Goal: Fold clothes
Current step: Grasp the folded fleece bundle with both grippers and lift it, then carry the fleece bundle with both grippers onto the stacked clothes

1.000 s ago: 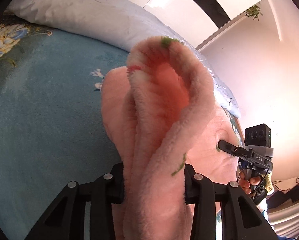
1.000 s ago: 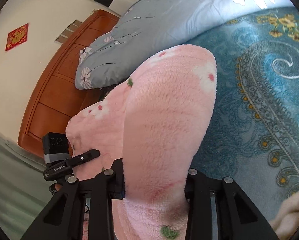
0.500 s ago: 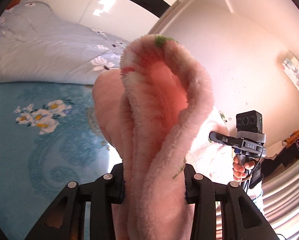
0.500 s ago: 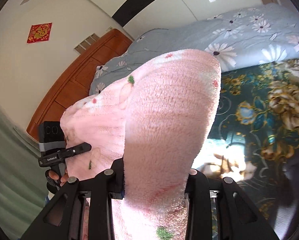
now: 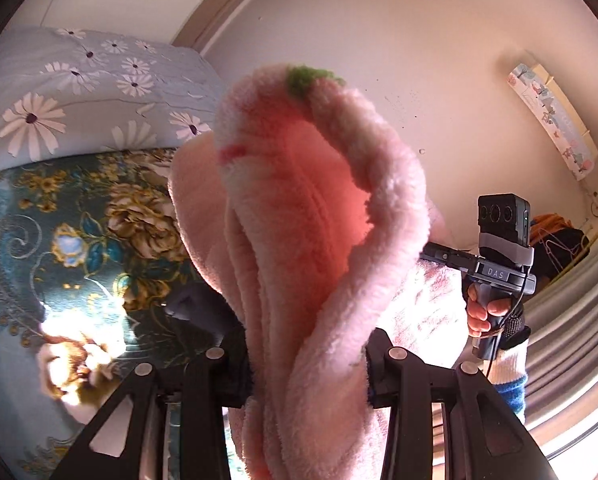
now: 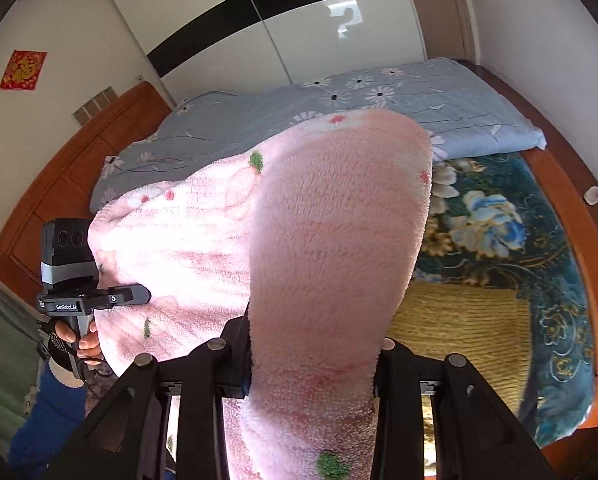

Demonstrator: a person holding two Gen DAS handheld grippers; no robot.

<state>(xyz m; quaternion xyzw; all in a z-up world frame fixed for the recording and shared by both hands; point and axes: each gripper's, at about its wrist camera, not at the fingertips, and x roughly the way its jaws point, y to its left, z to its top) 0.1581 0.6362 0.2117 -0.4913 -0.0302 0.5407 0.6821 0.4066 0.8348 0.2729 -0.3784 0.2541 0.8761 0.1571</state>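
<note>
left wrist view: left gripper clenched on a bunched edge of the pink fleece garment; several layers stand up between the fingers in a loop.
garment position: held up in the air above the bed, not lying on it.
other tool: right gripper visible at the far side, buried in the same fabric.
right wrist view: right gripper clamped on another thick fold of the garment; the rest spans across to the left gripper.
background: blue daisy quilt at the back of the bed, wooden headboard behind.
handling: soft, thick, light pile; drapes and bulges, no stiffness, grips well, not fragile.
hold points: best taken at edges or corners in thin layers; these fat bunches probably hide which hem is held — can't tell from here.
step: looks like a spread or shake-out before laying flat.
</note>
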